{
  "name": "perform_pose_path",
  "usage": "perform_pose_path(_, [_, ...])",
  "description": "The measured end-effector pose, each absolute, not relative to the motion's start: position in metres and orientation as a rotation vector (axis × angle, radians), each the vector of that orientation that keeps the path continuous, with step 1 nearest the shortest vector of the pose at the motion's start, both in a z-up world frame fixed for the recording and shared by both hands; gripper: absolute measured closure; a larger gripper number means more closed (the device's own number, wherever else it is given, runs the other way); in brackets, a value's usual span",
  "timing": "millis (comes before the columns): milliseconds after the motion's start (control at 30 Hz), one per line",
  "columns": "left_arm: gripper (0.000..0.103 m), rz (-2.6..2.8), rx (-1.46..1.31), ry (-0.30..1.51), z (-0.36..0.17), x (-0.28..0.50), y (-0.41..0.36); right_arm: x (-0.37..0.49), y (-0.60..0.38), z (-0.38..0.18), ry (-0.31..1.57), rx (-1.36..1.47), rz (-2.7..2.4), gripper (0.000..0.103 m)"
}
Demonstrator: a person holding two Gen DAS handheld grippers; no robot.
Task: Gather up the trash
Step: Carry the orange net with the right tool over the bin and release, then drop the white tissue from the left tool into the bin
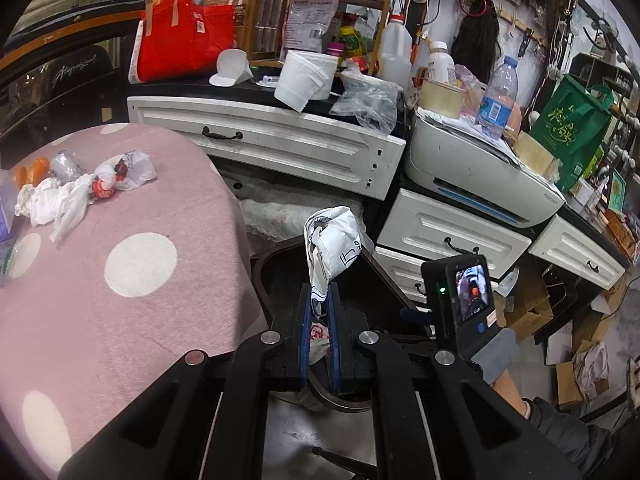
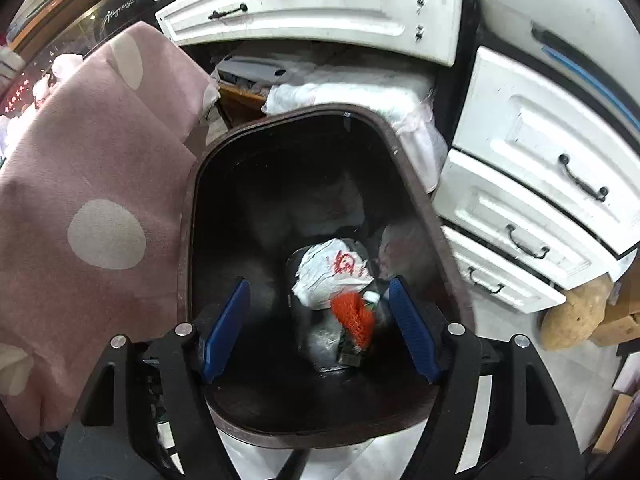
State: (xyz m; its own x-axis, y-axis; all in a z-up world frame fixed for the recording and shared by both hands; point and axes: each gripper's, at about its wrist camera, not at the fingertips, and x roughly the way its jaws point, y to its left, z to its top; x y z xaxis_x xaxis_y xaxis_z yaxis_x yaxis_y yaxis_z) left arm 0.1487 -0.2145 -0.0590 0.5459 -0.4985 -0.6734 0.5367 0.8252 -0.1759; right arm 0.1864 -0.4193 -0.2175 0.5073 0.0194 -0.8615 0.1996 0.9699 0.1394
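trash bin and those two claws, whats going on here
A person is clearing trash with a handheld claw in each hand. The left claw is shut on a crumpled white bag, held over the dark trash bin. The right claw hangs open above the bin, nothing between its pads; a white bag and red netting lie inside. More wrappers wait on the pink dotted cloth.

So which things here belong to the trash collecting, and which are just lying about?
Job:
- crumpled white printed bag in left claw
- dark bin
- crumpled wrappers on pink spotted cloth

Lying about:
- white printer
- red bag
- green tote
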Motion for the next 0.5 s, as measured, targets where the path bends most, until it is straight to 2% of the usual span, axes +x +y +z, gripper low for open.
perform_pose_path(167, [0.095,-0.63,0.057,0.814,-0.07,0.15,-0.225,0.174,-0.428,-0.2,0.98,0.211,-0.15,0.023])
perform_pose_path(500, [0.095,-0.645,0.09,0.873,-0.095,0.158,-0.249,0.145,-0.47,-0.183,0.949,0.245,-0.28,0.023])
